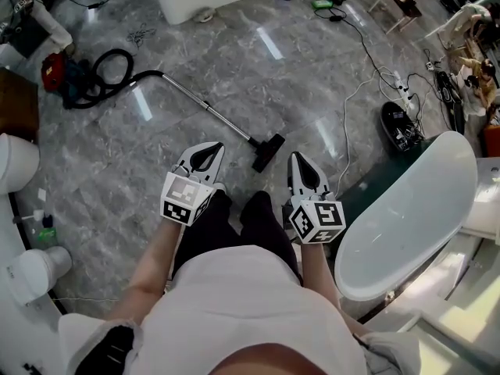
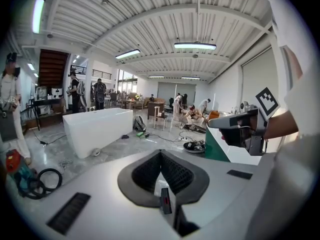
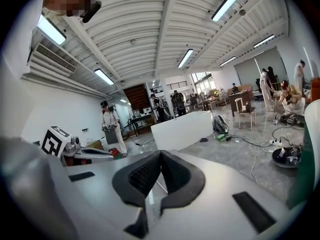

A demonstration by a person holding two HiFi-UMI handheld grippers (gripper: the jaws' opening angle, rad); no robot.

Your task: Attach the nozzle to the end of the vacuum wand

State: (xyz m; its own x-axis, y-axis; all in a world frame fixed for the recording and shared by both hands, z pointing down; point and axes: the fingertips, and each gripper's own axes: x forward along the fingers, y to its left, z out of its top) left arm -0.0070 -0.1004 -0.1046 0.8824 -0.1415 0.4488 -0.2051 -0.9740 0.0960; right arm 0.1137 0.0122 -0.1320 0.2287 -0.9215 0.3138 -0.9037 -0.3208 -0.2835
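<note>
Grey marble floor (image 1: 234,69) carries the whole vacuum. Its red-and-teal body (image 1: 61,75) lies far left with the black hose (image 1: 109,73) looped beside it, and the wand (image 1: 205,108) runs slantwise toward the person's feet. The nozzle (image 1: 268,151) lies at the wand's near end, either touching it or already on it; the joint is too small to tell which.

Both grippers hang well above the floor, apart from every vacuum part. The left gripper (image 1: 208,148) has its jaws pressed together on nothing, and so does the right gripper (image 1: 301,159). Each gripper view shows the black pads meeting with no thing between them.

I judge this to be either the very start, with no reach made, or the finish, with the nozzle seated. If the nozzle is loose, the next move calls for both jaws to open and both hands to go down to the floor. One would clamp the wand near its end and the other the nozzle's neck, then line up socket and tube and push them together.

The person's torso (image 1: 234,303) and legs hide the floor right under the grippers. Both gripper views look across the room, not down. The left one catches only the body and hose at its edge, plus a small dark shape in the gap under its jaws that I cannot identify.
</note>
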